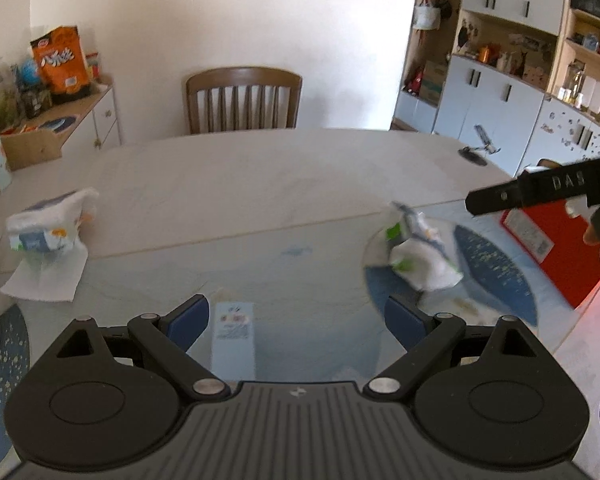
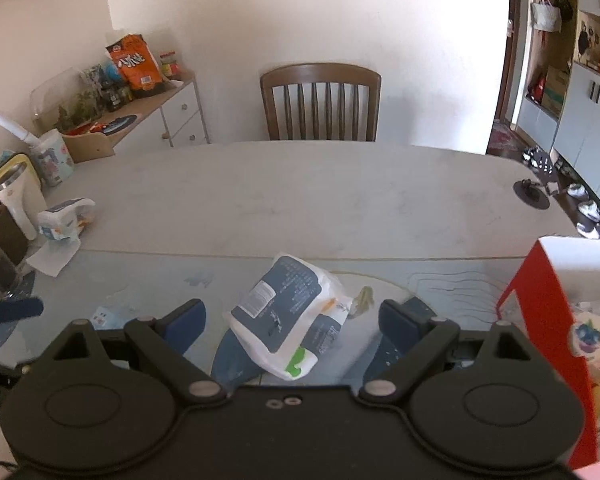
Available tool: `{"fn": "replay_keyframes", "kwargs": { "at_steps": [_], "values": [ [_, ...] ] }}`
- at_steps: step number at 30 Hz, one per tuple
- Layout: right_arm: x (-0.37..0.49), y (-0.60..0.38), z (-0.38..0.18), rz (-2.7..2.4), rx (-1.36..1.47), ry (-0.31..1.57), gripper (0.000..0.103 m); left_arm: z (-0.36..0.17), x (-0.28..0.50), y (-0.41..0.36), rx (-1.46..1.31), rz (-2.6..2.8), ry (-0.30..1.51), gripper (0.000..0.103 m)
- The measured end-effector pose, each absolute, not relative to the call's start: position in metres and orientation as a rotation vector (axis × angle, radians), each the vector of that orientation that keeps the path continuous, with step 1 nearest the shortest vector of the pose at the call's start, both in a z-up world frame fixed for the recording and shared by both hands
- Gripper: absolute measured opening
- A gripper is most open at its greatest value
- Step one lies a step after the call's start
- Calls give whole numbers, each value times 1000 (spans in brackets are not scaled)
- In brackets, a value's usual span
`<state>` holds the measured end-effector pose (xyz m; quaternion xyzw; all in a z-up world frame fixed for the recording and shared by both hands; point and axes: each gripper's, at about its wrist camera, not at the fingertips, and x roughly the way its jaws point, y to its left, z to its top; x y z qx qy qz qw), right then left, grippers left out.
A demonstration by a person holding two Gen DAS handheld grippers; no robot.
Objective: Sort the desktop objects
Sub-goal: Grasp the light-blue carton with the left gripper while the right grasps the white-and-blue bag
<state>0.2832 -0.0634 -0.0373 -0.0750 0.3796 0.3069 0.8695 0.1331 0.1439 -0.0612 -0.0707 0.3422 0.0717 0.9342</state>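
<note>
Nearest us, our left gripper (image 1: 296, 320) spreads wide over a small flat packet (image 1: 233, 336), grasping nothing. Our right gripper (image 2: 290, 320) gapes, empty, around the white-and-blue pouch (image 2: 288, 316) lying on the table (image 2: 300, 200). We judge this the approach; next, squeeze the pouch, toward the red box (image 2: 548, 320).

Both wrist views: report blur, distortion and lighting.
Left wrist view: motion-smeared, the white packet and tissue pack soft-edged; fisheye bends the table edge. Right wrist view: sharper, print on the packet visible though unreadable; cabinets at right curve strongly. Both: soft daylight, pale washed wall, no hard shadows.
</note>
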Motion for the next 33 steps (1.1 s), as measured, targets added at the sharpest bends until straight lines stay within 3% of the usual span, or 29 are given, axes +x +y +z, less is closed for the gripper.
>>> {"fn": "replay_keyframes", "kwargs": {
  "at_steps": [18, 26, 33],
  "values": [
    [318, -5, -93, 555, -221, 886, 93, -112, 152, 168, -130, 204, 783, 95],
    [323, 7, -110, 534, -284, 915, 84, -124, 158, 173, -119, 234, 804, 94],
    [325, 9, -120, 507, -328, 935, 74, -128, 161, 175, -115, 234, 808, 80]
  ]
}}
